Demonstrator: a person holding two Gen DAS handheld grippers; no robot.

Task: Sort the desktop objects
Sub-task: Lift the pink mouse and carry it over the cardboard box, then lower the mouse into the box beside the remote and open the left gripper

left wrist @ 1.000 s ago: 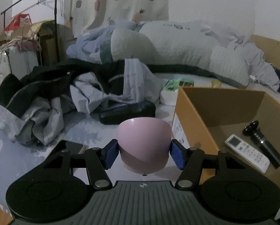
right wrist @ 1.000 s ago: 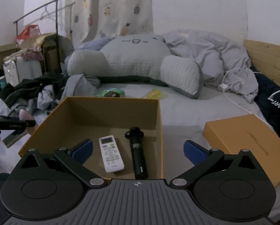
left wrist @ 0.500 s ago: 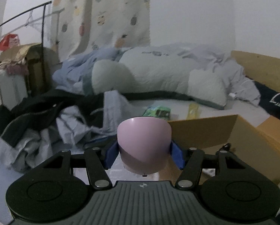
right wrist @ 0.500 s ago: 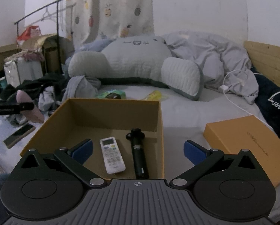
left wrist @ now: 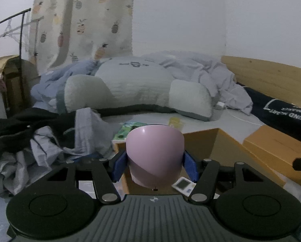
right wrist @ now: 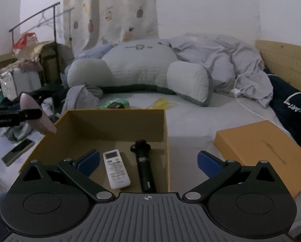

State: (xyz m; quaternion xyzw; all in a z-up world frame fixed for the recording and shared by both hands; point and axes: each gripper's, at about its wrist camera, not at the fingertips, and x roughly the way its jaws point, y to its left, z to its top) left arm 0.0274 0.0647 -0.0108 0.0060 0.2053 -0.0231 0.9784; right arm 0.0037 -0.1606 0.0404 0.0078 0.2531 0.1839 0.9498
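Note:
My left gripper is shut on a pink rounded object and holds it in the air at the left wall of the open cardboard box. In the right wrist view the pink object hangs by the box's left rim. A white remote and a black cylindrical device lie inside the box. The remote's tip shows in the left wrist view. My right gripper is open and empty above the box's near edge.
An orange flat box lies right of the open box. A phone lies on the bed at the left. Clothes are piled left. A large cushion, green packet and yellow packet lie behind.
My left gripper has carried the pink object up and to the right, from beside the box to its left wall. The right gripper has barely moved.

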